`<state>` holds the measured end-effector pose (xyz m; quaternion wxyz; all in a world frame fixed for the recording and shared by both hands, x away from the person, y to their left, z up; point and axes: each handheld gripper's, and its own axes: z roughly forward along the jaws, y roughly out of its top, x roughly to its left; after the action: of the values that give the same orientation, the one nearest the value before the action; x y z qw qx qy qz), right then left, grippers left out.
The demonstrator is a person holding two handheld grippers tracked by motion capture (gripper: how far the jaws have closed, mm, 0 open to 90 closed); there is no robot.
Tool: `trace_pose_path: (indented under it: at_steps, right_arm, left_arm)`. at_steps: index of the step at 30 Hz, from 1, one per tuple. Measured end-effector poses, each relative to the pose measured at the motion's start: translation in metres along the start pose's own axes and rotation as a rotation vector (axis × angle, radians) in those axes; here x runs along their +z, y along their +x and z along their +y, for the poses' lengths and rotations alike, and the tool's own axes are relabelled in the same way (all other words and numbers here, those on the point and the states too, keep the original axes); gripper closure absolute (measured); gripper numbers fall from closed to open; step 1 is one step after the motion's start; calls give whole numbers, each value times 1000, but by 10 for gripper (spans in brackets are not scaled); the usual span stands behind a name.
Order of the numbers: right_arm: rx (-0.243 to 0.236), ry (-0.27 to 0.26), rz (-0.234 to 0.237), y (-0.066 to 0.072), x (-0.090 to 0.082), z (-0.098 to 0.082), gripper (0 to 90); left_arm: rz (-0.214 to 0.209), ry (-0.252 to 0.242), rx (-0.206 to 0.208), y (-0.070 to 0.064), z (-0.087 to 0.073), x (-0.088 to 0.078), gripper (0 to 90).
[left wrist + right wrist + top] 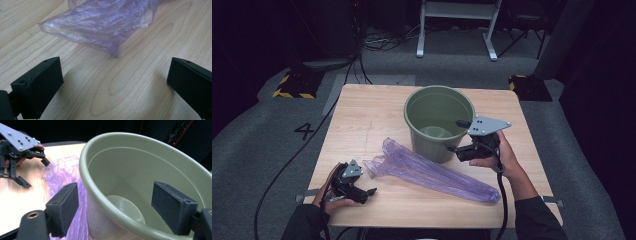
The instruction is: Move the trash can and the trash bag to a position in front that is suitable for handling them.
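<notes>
High view: the purple bag [432, 172] lies flat on the table [362, 120], before the green bucket [439, 122].
Left gripper view: the left gripper [113, 82] is wide apart, near the bag's edge (not touching).
Right gripper view: the right gripper [115, 206] is wide, straddling the bucket's rim.

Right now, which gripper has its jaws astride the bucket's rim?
The right gripper: it straddles the green bucket rim; the left gripper faces the purple bag.

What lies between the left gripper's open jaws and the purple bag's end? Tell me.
Only bare wooden table. In the left gripper view, the left gripper stands open just short of the purple bag, without touching it.
</notes>
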<state>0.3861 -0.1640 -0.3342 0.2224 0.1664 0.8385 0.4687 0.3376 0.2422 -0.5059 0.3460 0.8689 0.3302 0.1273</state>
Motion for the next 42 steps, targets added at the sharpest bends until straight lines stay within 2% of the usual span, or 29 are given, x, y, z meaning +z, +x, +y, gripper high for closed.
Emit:
trace_pose_path:
  at_steps: [2,6,7,8,9,16,26,29,30,32,34,37,38,40,42]
  right_arm:
    - [-3,4,-7,0,2,0,243]
    - [-7,5,-3,1,7,0,384]
    - [-7,5,-3,1,7,0,384]
    - [-8,2,8,1,8,0,397]
    - [-19,-1,27,1,10,1,467]
    - [-38,15,46,1,18,1,566]
    - [-46,18,36,-1,28,5,587]
    - [-35,34,3,0,31,5,429]
    - [-29,29,3,1,28,3,358]
    - [-29,26,-6,2,25,2,349]
    - [-32,12,-32,4,14,0,323]
    - [-25,-35,-57,7,-11,-7,307]
    - [-16,-45,-59,9,-26,-16,303]
    - [-5,-48,-55,10,-32,-20,302]
    - [17,-38,-44,13,-47,-37,294]
  left_arm:
    - [0,0,0,0,0,0,0]
    - [-3,1,-1,0,0,0,0]
    - [-3,1,-1,0,0,0,0]
    - [-3,1,0,0,0,0,0]
    - [-3,1,0,0,0,0,0]
    - [-4,0,1,0,0,0,0]
    - [-4,1,1,0,0,0,0]
    - [-4,1,0,0,0,0,0]
    - [-4,0,2,0,0,0,0]
    - [-4,1,2,0,0,0,0]
    - [-4,0,2,0,0,0,0]
    - [-4,0,2,0,0,0,0]
    - [-4,0,2,0,0,0,0]
    - [-4,0,2,0,0,0,0]
    - [-3,0,2,0,0,0,0]
